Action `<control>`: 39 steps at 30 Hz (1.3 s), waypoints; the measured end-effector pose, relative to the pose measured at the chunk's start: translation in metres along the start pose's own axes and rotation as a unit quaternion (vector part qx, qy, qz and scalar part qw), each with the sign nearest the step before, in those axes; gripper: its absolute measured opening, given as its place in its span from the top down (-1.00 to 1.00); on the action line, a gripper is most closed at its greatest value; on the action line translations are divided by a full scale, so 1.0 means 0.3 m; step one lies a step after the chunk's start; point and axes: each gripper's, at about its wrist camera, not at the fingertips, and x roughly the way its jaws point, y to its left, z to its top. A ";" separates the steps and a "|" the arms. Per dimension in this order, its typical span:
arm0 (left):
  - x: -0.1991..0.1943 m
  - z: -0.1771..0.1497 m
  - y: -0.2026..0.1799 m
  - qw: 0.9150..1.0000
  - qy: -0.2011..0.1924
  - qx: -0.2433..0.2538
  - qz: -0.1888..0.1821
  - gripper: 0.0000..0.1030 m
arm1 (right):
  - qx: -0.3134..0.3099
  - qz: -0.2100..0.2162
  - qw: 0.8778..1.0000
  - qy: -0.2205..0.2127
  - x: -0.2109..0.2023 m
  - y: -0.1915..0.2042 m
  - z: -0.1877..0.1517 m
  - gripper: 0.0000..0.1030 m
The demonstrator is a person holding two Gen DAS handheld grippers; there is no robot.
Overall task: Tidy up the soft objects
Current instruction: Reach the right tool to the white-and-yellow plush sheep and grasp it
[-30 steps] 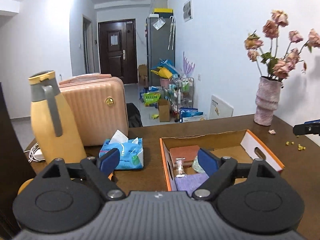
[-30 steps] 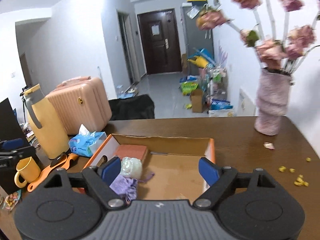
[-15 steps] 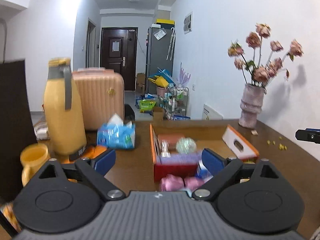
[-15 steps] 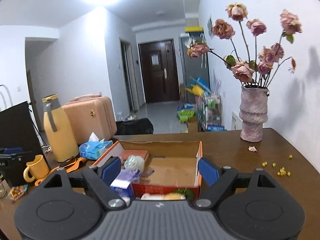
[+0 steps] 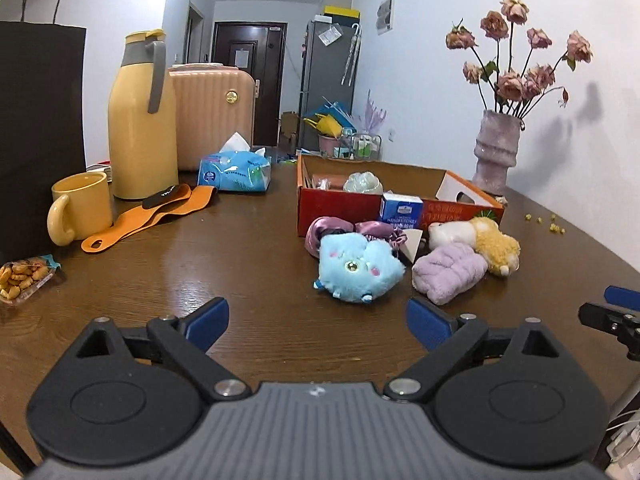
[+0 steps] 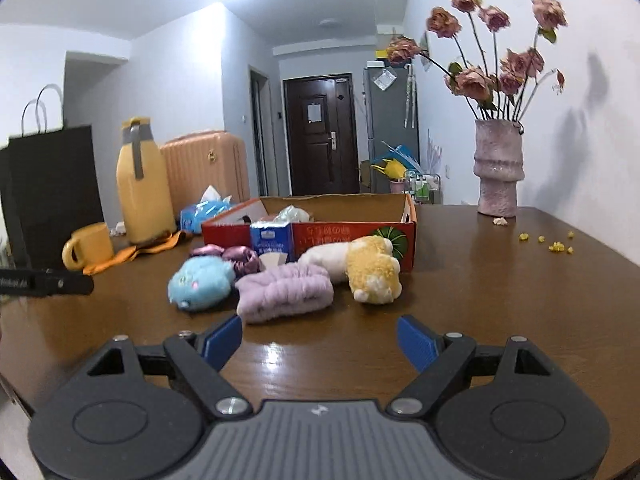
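Both grippers hover low over the brown table (image 5: 248, 264) with their blue-padded fingers spread wide and nothing between them. Ahead of the left gripper (image 5: 316, 322), a little beyond its fingertips, lies the blue plush toy (image 5: 358, 270); the lilac fluffy roll (image 5: 450, 272) sits just right of it, touching the yellow-and-white plush (image 5: 486, 242). From the right gripper (image 6: 320, 340), the lilac roll lies just beyond the left fingertip and the yellow plush is ahead near the middle. Shiny purple scrunchies (image 5: 348, 232) lie behind the blue toy, against the red cardboard box (image 5: 340, 208). A small blue carton (image 5: 400, 210) leaning on the box reads "HANDKERCHIEF"; the smaller print is too fine to read.
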 end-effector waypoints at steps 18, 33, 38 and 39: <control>0.278 0.131 -0.149 0.998 0.007 0.032 -0.059 -0.85 | 0.035 -0.024 0.998 0.039 0.273 -0.123 0.095 -0.40; 0.500 0.189 -0.466 0.979 0.045 0.061 -0.190 -0.39 | 0.086 -0.050 0.992 0.081 0.499 -0.288 0.121 0.18; 0.489 0.126 -0.575 0.968 0.079 0.070 -0.229 -0.39 | 0.118 -0.046 0.989 0.077 0.294 -0.379 0.041 0.18; 0.488 0.117 -0.595 0.966 0.085 0.068 -0.236 -0.39 | 0.121 -0.039 0.989 0.079 0.262 -0.386 0.031 0.19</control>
